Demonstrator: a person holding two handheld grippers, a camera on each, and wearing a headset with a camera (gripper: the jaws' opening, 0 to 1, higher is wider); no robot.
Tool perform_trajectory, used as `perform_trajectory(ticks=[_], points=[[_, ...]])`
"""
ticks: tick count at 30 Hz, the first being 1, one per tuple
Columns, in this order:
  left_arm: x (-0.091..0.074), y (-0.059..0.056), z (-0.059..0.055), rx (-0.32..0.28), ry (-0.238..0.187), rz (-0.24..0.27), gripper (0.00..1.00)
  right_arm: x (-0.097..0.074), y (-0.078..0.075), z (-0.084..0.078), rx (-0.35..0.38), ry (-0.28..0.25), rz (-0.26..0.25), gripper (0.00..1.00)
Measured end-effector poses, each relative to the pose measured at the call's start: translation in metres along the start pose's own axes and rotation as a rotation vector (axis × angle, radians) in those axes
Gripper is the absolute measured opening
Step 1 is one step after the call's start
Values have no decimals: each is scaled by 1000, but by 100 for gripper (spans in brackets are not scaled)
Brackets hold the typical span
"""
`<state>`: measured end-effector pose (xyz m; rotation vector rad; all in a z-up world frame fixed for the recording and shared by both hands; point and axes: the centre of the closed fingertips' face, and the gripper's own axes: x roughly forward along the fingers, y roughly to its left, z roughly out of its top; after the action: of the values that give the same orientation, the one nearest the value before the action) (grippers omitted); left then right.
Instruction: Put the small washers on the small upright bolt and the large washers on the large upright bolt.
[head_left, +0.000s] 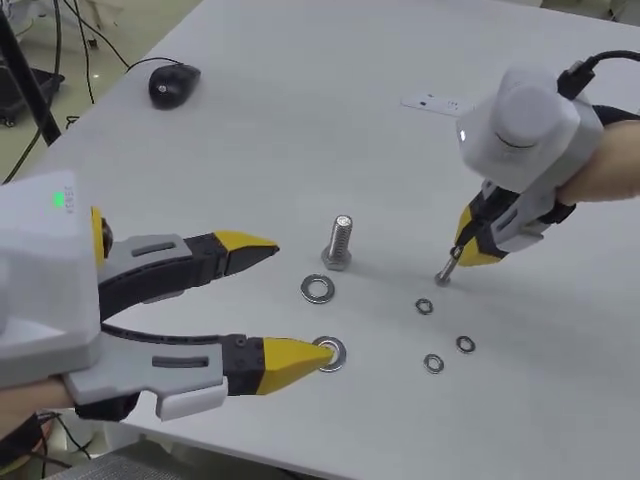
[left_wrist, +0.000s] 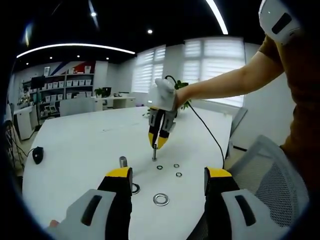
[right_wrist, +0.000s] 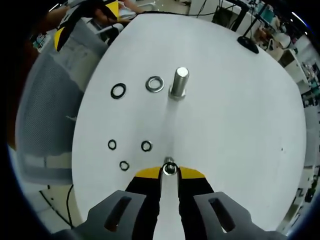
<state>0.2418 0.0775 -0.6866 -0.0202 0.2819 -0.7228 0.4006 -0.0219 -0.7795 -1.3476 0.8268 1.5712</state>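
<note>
Right gripper view: the right tongs (right_wrist: 169, 174) are pinching narrow at the top of the small upright bolt (right_wrist: 169, 168); whether a washer is sitting between them, I cannot tell. The left tongs (head_left: 298, 300) are gaping wide, one tip at a large washer (head_left: 330, 353). Three small washers (head_left: 433, 363) and both large ones are lying on the desk (head_left: 300, 120), and the large upright bolt (head_left: 340, 243) is standing bare, so nearly everything is waiting.
</note>
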Motion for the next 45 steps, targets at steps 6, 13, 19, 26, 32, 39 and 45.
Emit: perform_trajectory(ticks=[6,13,19,26,32,39,45], points=[[-1,1,0,-1,-1,5,57,12,0,-2,-6,6,2,13],[-2,2,0,-2,-2,10,57,24,1,-4,-10,10,11,13],[-2,3,1,-1,-1,14,57,34,1,-7,-13,16,12,13],[-4,3,-1,-1,9,18,56,38,2,-9,1,1,12,13],[-4,3,4,1,-3,29,56,34,-1,-11,20,-20,0,16],[-5,-1,2,0,8,26,56,20,9,-15,58,-42,-1,17],[-3,-9,7,18,-1,19,56,10,24,-18,73,-52,-1,18]])
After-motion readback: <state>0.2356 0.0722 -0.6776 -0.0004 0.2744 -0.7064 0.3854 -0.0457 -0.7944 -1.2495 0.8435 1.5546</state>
